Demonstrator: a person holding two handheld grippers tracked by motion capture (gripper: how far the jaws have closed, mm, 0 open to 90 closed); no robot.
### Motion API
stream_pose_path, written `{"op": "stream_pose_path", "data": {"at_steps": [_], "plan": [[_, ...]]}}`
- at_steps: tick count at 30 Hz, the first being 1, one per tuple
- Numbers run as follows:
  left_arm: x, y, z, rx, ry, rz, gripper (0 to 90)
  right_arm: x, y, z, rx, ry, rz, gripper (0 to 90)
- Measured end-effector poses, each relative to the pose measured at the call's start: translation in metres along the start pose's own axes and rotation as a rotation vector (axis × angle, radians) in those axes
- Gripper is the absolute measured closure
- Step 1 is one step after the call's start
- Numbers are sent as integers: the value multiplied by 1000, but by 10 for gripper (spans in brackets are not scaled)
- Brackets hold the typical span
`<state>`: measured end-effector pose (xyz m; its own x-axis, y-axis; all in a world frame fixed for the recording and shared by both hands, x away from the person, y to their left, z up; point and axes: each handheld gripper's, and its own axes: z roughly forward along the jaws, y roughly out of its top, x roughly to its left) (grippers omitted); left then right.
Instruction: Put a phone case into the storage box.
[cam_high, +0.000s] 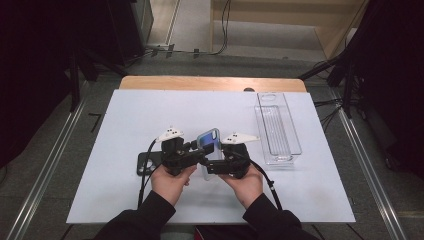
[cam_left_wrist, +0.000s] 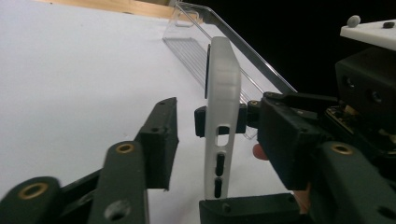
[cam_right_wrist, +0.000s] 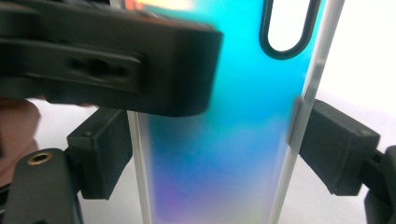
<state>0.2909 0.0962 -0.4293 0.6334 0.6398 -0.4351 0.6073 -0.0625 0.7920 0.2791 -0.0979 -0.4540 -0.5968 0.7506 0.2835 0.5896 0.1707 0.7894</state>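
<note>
1. Above the white table top (cam_high: 125, 125), my right gripper (cam_high: 216, 161) clamps the iridescent blue translucent phone case (cam_high: 209, 138) by its two long edges, holding it upright.
2. My left gripper (cam_high: 199, 148) stands wide; its jaws flank the case without pressing.
3. I read no writing.
4. A clear plastic tray (cam_high: 278, 126) sits to the right, a black phone case (cam_high: 148, 162) to the left.

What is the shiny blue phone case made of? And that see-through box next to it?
The phone case looks like plastic: frosted, milky edges and a glossy back that shades from blue to purple. Soft or hard, I can't tell. The right gripper squeezes its sides. The see-through box looks like clear hard plastic, since the white table shows through its ribbed bottom.
</note>
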Motion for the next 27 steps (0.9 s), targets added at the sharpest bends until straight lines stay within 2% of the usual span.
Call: {"op": "stream_pose_path", "data": {"at_steps": [4, 9, 12, 13, 15, 19, 20, 21, 23, 24, 26, 27], "plan": [[0, 1, -2, 5, -3, 17, 371, -4, -1, 0, 3, -8, 7, 148], [5, 3, -8, 12, -16, -6, 341, -9, -1, -1, 1, -22, 9, 148], [6, 4, -10, 12, -20, -7, 333, -11, -1, -1, 3, -27, 4, 148], [8, 5, -12, 24, -31, 1, 322, -12, -1, -2, 4, -28, 4, 148], [11, 7, -16, 60, -26, 3, 311, -13, -1, -2, -1, -31, -5, 149], [17, 9, -26, 72, -67, -10, 310, -16, -1, -2, 6, -32, -14, 149], [20, 10, -28, 107, -91, -13, 311, -18, 0, -3, 6, -28, -13, 149], [20, 10, -28, 107, -91, -13, 311, -18, 0, -3, 6, -28, -13, 149], [27, 10, -28, 155, -114, 2, 312, -20, 0, -4, 4, -22, -12, 149], [27, 10, -28, 155, -114, 2, 313, -20, 0, -4, 4, -22, -12, 149], [32, 9, -27, 186, -131, 0, 313, -21, 0, -5, 4, -15, -7, 149], [36, 8, -26, 235, -154, 0, 312, -21, 0, -6, 3, -15, -11, 149]]}}
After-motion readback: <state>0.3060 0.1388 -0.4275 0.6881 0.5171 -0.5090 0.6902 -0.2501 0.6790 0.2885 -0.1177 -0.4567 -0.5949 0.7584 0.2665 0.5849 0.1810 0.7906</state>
